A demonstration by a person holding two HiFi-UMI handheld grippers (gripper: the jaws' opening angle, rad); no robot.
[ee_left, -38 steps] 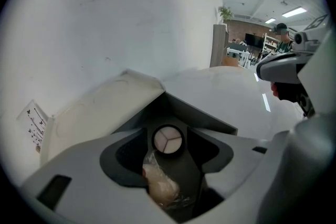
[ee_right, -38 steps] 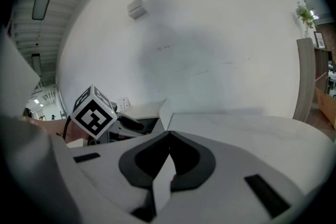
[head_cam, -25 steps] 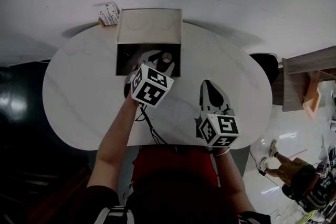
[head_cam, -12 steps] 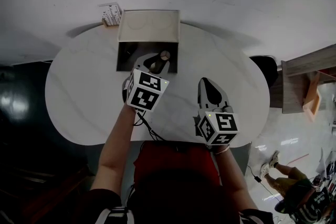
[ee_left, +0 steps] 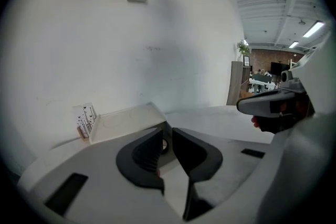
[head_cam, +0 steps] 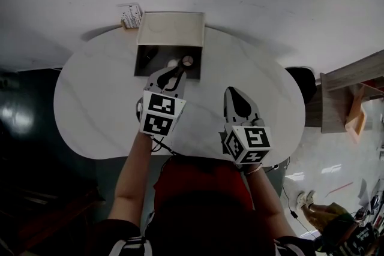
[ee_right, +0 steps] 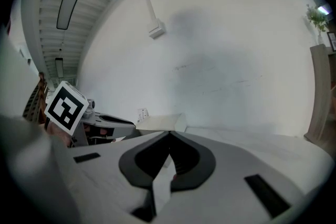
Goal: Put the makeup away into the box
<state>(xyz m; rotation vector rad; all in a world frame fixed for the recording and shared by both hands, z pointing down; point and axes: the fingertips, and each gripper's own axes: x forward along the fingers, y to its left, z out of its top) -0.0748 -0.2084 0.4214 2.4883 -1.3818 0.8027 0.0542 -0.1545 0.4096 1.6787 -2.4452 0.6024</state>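
Observation:
The box [head_cam: 144, 57] stands open at the far side of the white oval table [head_cam: 90, 105], its cream lid [head_cam: 171, 29] tipped back. Inside its dark well lie a round makeup item [head_cam: 188, 60] and a pale one [head_cam: 173, 63]. My left gripper [head_cam: 178, 68] hangs just above the box's near edge. Its jaws have just been closing to a narrow gap, with nothing between them [ee_left: 167, 131]. My right gripper [head_cam: 235, 91] hovers over bare table to the right of the box, shut and empty [ee_right: 169, 135]. The left gripper view shows the lid [ee_left: 126, 120] ahead.
A small printed card stand [head_cam: 130, 14] sits at the box's back left corner, against the white wall. A wooden shelf unit [head_cam: 354, 99] stands right of the table, with dark floor on the left. Another person [head_cam: 336, 231] is at the lower right.
My left gripper has drawn back out of the box toward me and risen, and its jaws have narrowed with nothing in them. The right gripper has lifted slightly and stays shut.

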